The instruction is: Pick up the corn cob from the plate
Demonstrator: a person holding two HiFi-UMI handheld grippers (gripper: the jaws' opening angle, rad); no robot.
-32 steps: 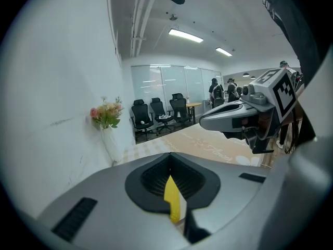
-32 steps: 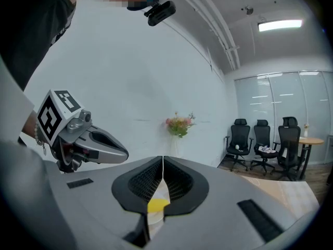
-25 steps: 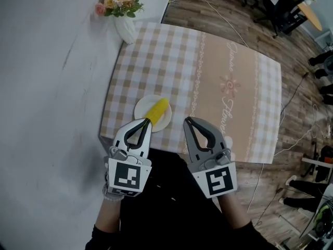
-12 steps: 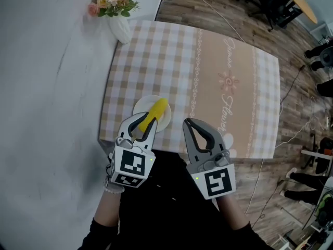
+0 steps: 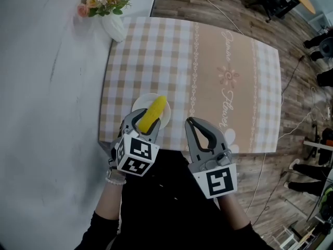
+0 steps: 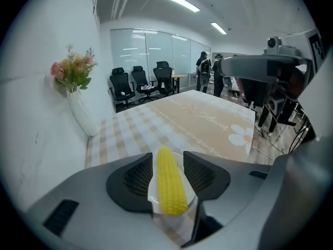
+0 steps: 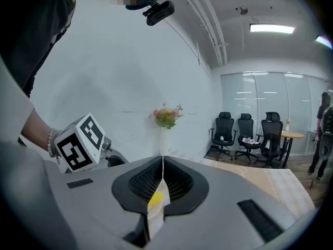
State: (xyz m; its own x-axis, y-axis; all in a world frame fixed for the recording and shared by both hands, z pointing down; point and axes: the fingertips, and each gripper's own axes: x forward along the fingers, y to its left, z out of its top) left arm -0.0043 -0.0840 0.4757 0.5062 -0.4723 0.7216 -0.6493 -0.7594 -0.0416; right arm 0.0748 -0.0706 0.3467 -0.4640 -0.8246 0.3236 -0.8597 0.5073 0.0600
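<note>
Lying on a round white plate (image 5: 137, 106) at the near edge of the bench (image 5: 156, 56), the corn cob (image 5: 154, 113) sets its long axis slantwise in the head view, with the blunt end toward the person and the tapered tip pointing away and slightly right. In the left gripper view it runs lengthwise along the claw's own line, between the two jaws. The left claw (image 5: 141, 124) has just been opening; its dark ribbed pads stand apart, one just beside each flank of the cob, not pressing it. The right claw (image 5: 200, 130) hangs to the right of the plate, jaws together on nothing. The cob is bright yellow, cylindrical and rowed with kernels; the bench cloth is checked beige and white beside a plain tan band
</note>
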